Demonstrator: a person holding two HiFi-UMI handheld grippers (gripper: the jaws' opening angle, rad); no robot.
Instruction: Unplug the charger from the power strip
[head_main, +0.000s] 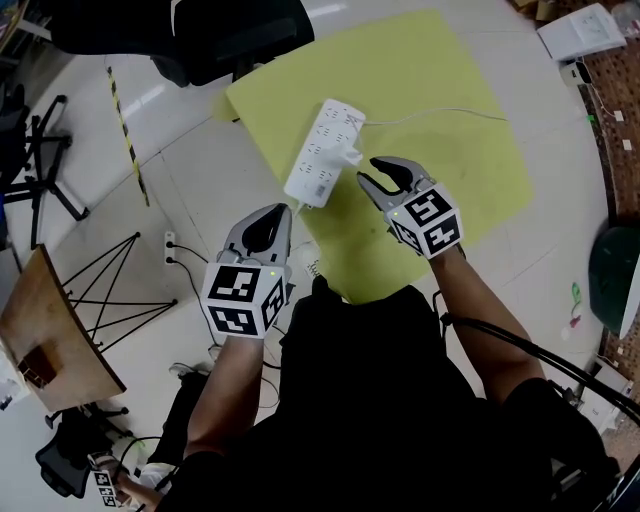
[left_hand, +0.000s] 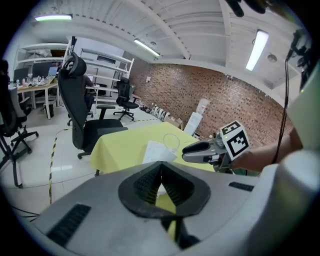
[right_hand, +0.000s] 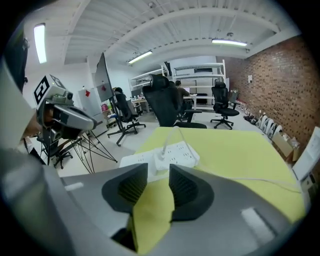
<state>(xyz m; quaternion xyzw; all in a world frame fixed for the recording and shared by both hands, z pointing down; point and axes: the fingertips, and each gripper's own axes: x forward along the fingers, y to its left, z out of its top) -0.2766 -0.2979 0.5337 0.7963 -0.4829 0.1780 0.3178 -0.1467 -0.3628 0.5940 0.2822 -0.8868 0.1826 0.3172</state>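
A white power strip (head_main: 322, 150) lies on the yellow-covered table (head_main: 450, 170). A white charger (head_main: 349, 157) sits plugged into its near side, and its thin white cable (head_main: 440, 112) runs off to the right. My right gripper (head_main: 366, 170) is open just short of the charger, with only yellow cloth showing between its jaws. In the right gripper view the charger (right_hand: 161, 161) stands directly beyond the right gripper (right_hand: 158, 167), on the strip (right_hand: 185, 152). My left gripper (head_main: 272, 212) hovers near the strip's near end, off the table's edge. In its own view the left gripper (left_hand: 161, 167) is shut and holds nothing.
A black office chair (head_main: 200, 30) stands at the table's far left corner. On the floor to the left are a black tripod stand (head_main: 110, 280), a wooden board (head_main: 50, 330), a floor socket (head_main: 170, 245) and a strip of yellow-black tape (head_main: 125, 130).
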